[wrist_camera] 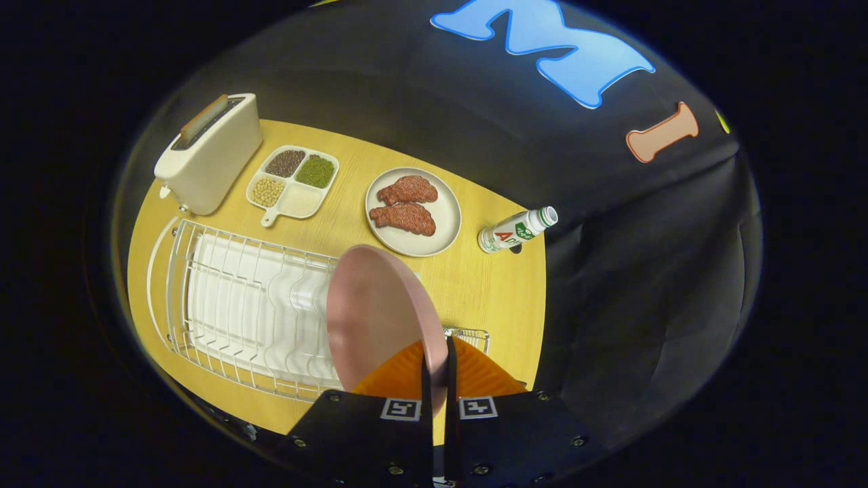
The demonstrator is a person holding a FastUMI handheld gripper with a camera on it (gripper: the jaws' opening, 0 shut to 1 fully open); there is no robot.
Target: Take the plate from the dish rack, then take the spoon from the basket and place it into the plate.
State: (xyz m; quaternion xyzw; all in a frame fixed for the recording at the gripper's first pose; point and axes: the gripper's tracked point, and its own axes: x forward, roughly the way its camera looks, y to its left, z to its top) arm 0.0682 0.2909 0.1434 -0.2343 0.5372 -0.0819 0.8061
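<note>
Two fingers [438,366] clamping plate [373,315] rim

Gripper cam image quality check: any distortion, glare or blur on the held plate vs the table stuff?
Gripper view: strong fisheye, table edge and dish rack bow outward. Lighting is even, no hard glare. The pink plate, pinched edge-on by the gripper, looks soft up close and hides part of the basket. Toaster and meat plate stay sharp.
</note>
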